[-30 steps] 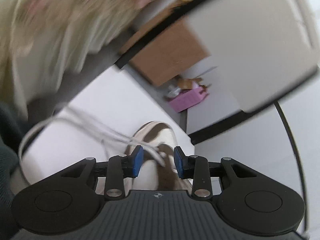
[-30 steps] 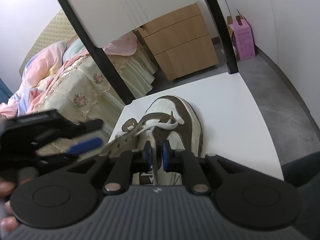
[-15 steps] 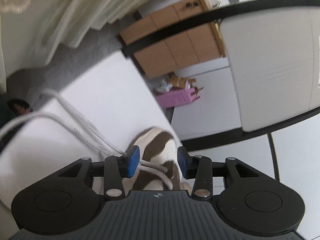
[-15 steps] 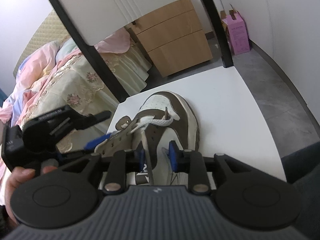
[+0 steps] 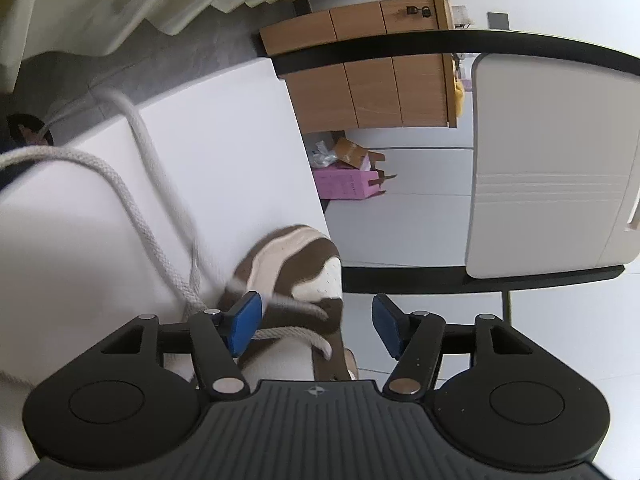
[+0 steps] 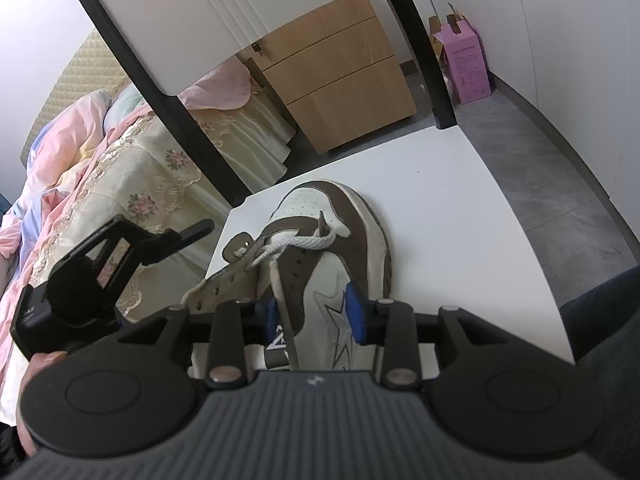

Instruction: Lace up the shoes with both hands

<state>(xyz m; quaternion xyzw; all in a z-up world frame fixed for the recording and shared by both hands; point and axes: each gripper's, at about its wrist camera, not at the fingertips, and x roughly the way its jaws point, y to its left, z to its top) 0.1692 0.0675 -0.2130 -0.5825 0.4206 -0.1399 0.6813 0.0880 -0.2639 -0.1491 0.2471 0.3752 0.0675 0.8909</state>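
Opening on both sides: left gripper [image 5: 317, 330] with blue pads spreading wide, a run of white lace [image 5: 292, 334] crossing the gap but pressed by neither pad; right gripper [image 6: 313, 316] parting likewise, straddling the tongue and the upper, with a loose strand hanging between the jaws untouched. Nothing held by either tool, then.

Just past the right gripper's tips, toward 12 o'clock: brown-and-cream shoe [image 6: 340, 248] lying on the white table [image 6: 460, 208], toe pointing to 12, only the lowest eyelets threaded, one crossing of lace bunched near the toe. Empty eyelets running back down the flap at 10 o'clock. Seen in the left wrist view, two long free ends trailing off from the shoe toward 10 and 11 o'clock across the tabletop and over its edge.

Judged as a let-go between passes: one crossing done, a fresh hold not yet taken. Most of the lacing still ahead.

Next move, probably: picking one free end close to its tip, pinching it narrow and firm, while the other tool steadies the eyelet flap; then steering that tip through the next empty hole. Calls for a small, precise grasp and slack kept out of the way.

Farther off at 12 to 1 o'clock in the right view: wooden drawer unit [image 6: 336, 80], pink box [image 6: 468, 68] by the wall; at 9 to 10, a bed with floral covers [image 6: 120, 168].
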